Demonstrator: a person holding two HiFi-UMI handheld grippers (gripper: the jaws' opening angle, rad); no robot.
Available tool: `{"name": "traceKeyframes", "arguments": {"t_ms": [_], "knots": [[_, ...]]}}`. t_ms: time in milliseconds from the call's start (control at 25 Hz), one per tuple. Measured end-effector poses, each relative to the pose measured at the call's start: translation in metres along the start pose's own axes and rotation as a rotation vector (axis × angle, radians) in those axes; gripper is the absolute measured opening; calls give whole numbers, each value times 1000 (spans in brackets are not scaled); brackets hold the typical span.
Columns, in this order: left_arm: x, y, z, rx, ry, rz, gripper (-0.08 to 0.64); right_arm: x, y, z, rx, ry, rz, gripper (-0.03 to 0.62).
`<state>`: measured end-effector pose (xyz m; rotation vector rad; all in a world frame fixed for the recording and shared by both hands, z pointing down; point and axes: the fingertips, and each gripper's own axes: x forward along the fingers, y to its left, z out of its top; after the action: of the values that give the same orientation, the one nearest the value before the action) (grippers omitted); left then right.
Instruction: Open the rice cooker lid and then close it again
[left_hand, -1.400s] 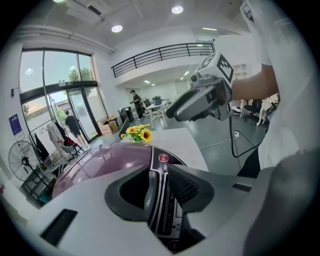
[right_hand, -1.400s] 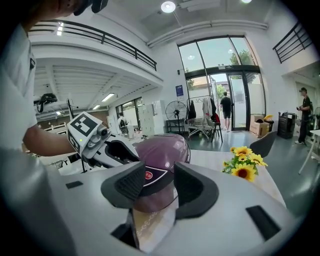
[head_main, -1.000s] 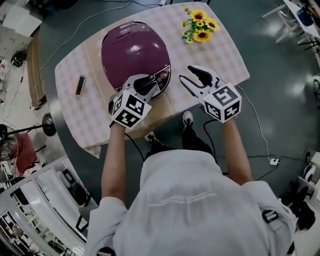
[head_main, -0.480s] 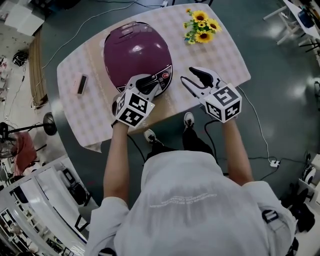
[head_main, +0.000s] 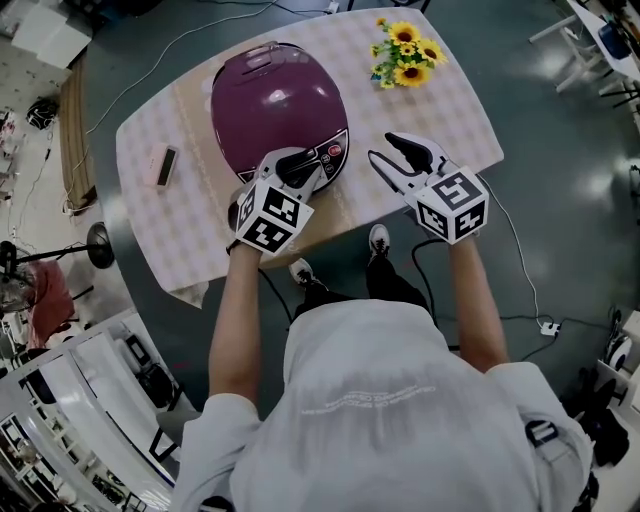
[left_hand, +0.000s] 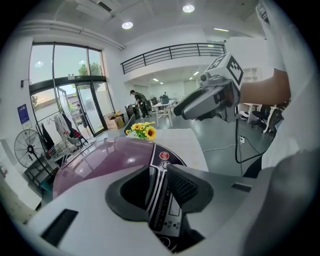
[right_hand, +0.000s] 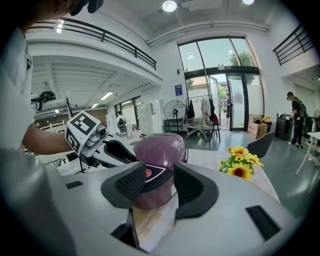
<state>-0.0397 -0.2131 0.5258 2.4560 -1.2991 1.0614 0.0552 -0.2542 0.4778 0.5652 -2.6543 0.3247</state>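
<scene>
The purple rice cooker stands on the checked table with its lid down. My left gripper sits at the cooker's front, over the control panel. Its jaws are closing. In the left gripper view the left gripper has the panel strip showing in the gap, and the pads do not press on it. My right gripper hovers open over the table to the right of the cooker, with nothing between its fingers. In the right gripper view the right gripper faces the cooker.
A bunch of sunflowers stands at the table's far right corner. A small flat device lies left of the cooker. The near table edge runs just under both grippers. A cable trails over the floor to the right.
Both grippers keep their places at the cooker's front and beside it. The lid stays down. Only the head view has drifted slightly.
</scene>
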Motion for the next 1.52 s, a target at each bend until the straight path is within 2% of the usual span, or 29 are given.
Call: {"name": "traceKeyframes", "arguments": {"t_ms": [720,920,1120,1360,1520], "knots": [[0,-4,-1,18,-9,10,118,-2,0,5,-18,-12,-19,192],[-1,1,1,-1,-44,31,98,-4,-3,15,-29,-31,-24,192],[3,-3,1,46,-87,72,101,-4,-8,24,-47,-65,-14,192],[-6,5,3,-13,-96,72,109,-2,-7,48,-65,-86,-2,192],[-14,19,-6,-51,-83,117,109,4,-8,59,-90,-107,14,191]]}}
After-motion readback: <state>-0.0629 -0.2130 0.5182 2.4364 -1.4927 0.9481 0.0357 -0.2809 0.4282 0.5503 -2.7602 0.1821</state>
